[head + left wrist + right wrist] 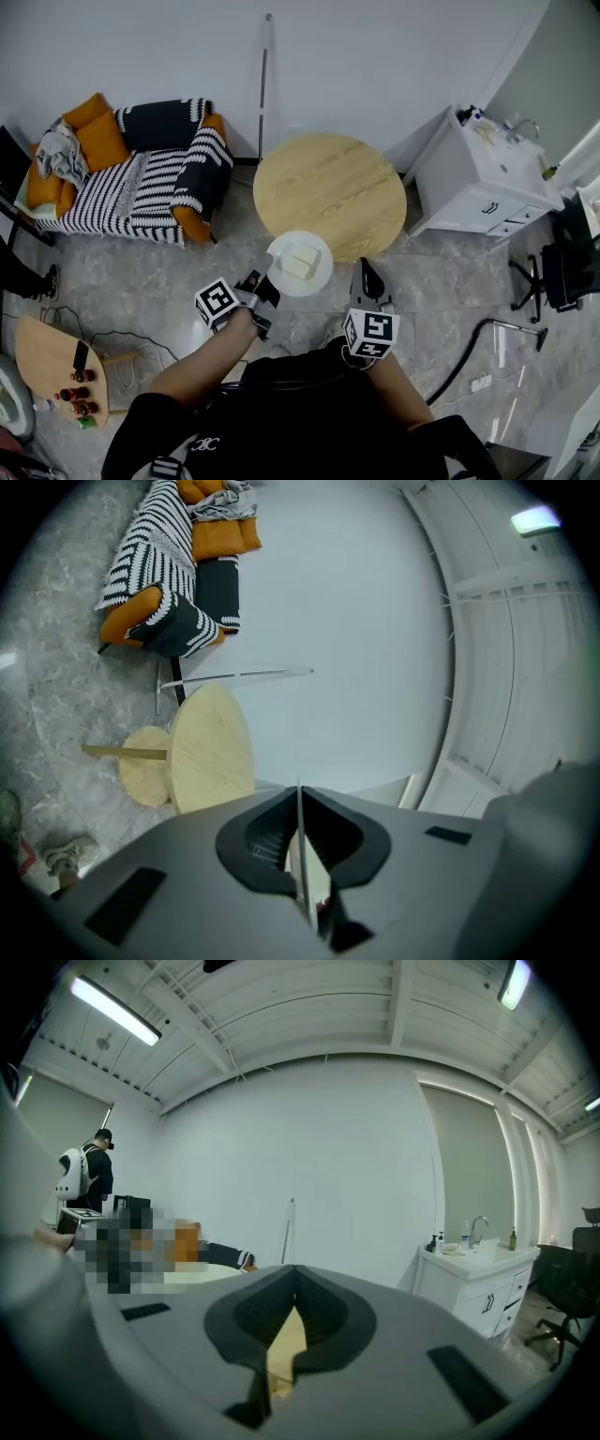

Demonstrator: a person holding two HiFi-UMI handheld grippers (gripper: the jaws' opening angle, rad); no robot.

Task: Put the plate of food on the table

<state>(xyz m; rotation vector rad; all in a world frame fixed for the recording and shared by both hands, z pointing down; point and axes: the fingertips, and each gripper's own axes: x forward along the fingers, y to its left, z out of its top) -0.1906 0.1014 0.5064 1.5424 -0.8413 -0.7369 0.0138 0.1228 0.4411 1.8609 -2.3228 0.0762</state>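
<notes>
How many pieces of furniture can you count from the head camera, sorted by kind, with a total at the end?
Tables: 2, the round light wooden table and the small light wooden side table holding bottles
Sofas: 1, the black-and-white striped sofa with orange cushions
Cabinets: 1, the white sink cabinet
Chairs: 1, the black office chair
Total: 5

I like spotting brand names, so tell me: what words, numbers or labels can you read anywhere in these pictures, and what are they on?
No text reads clearly.
Shirt: small white print, too blurred to read.
Left cube and right cube: black-and-white square patterns, no letters or numbers.
Bottles at the lower left: labels too small to read.
</notes>
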